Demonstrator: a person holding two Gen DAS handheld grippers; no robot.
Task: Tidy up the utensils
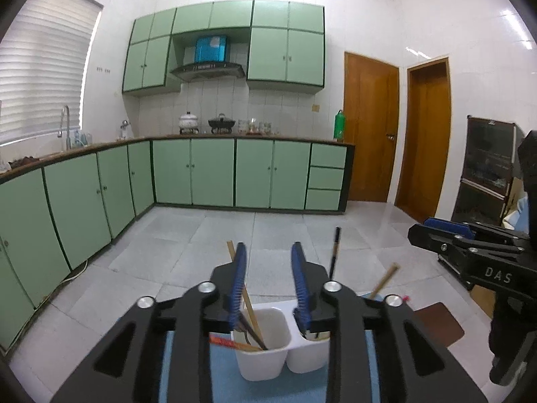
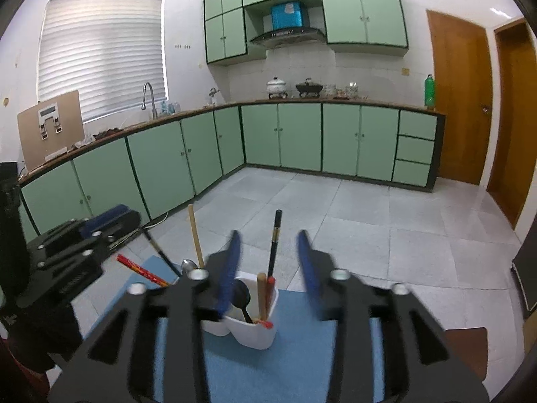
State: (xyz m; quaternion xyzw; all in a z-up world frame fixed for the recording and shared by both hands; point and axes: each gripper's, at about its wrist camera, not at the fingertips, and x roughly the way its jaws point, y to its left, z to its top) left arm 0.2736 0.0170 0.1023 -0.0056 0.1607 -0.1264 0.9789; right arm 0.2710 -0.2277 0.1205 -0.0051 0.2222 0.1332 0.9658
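A white two-compartment holder [image 1: 261,362] [image 2: 251,336] stands on a blue mat [image 2: 302,342]. One cup holds a wooden chopstick [image 2: 194,235], red chopsticks [image 2: 141,270], a black chopstick [image 2: 161,252] and a metal spoon [image 2: 188,265]. The other holds a black chopstick [image 2: 275,241] [image 1: 335,252], a black spoon [image 2: 241,295], and wooden and red handles. My left gripper [image 1: 268,247] hangs open just above and behind the holder, nothing between its blue pads. My right gripper [image 2: 269,235] is open too, over the holder, and it also shows at the right edge of the left wrist view [image 1: 436,231].
The mat lies on a brown table [image 2: 466,346] whose corner shows at the right. Beyond it are grey floor tiles, green kitchen cabinets [image 1: 201,171], two wooden doors [image 1: 369,127] and a dark shelf unit [image 1: 486,174].
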